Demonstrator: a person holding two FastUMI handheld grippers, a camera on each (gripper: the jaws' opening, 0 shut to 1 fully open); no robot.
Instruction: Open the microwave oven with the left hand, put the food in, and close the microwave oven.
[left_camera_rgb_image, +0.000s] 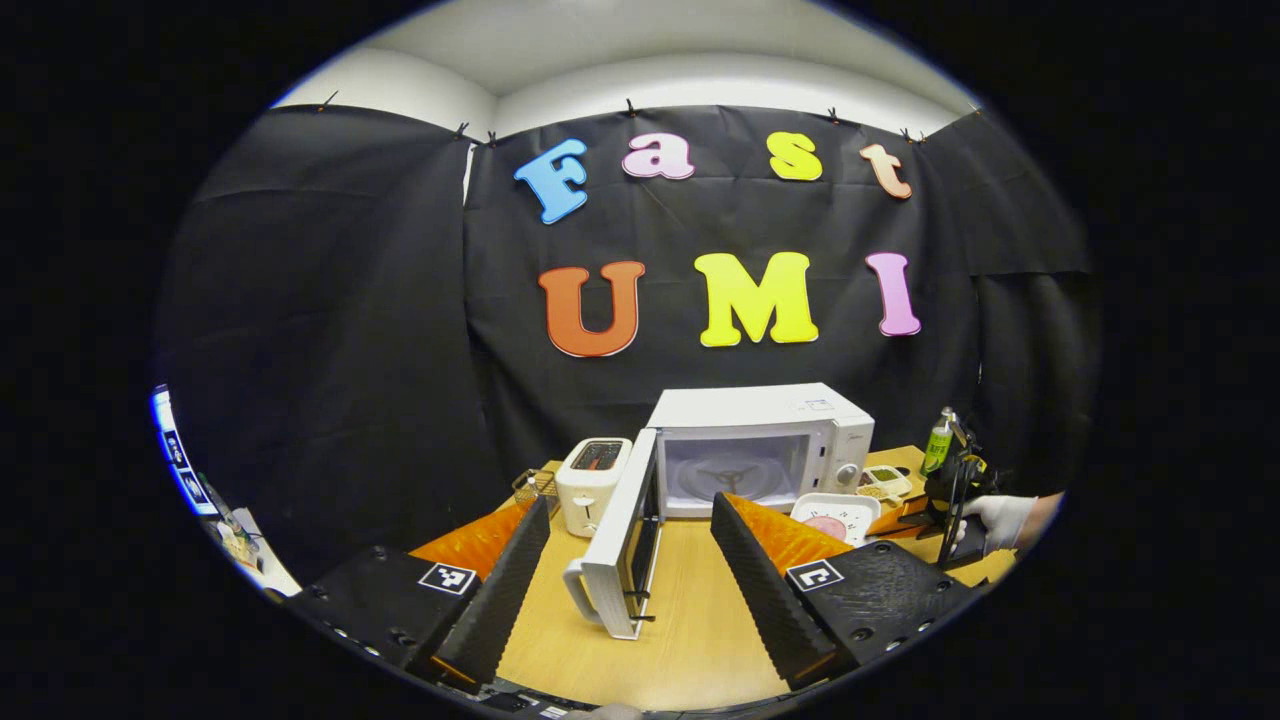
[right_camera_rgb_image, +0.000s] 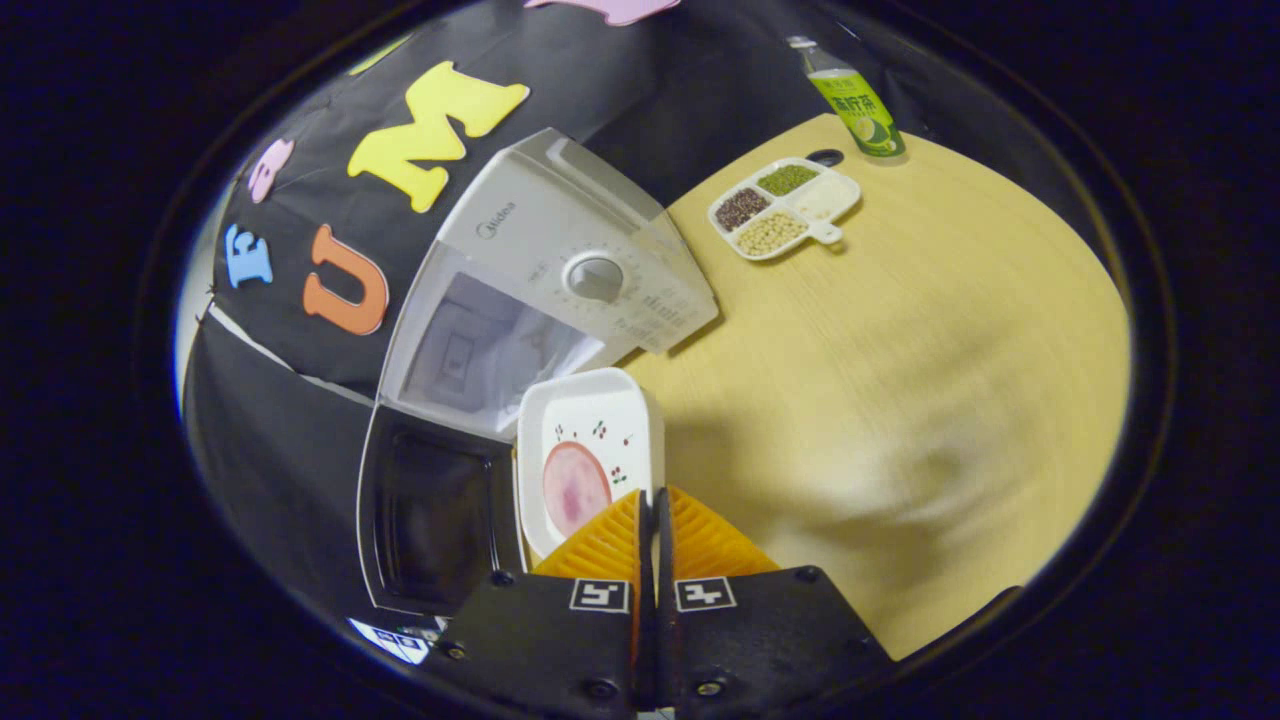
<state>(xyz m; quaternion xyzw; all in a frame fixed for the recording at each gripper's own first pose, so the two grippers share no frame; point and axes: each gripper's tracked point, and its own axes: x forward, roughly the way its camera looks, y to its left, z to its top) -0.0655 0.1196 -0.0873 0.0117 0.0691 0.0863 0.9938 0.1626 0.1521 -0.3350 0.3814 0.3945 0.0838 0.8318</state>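
On wooden table (left_camera_rgb_image: 690, 640): microwave (left_camera_rgb_image: 760, 445), door (left_camera_rgb_image: 625, 540) open, toaster (left_camera_rgb_image: 592, 480).

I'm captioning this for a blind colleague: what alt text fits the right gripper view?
The right gripper, fingers shut on the rim of a white plate with a pink food slice, holds it before the open microwave. Behind, on the wooden table, sit a sectioned dish and green bottle.

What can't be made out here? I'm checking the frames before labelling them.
- Right gripper view: near edge of the plate is hidden by the fingers; the grip can't be confirmed.
- Left gripper view: plate partly hidden by a finger.
- Right gripper view: bare table is motion-blurred.
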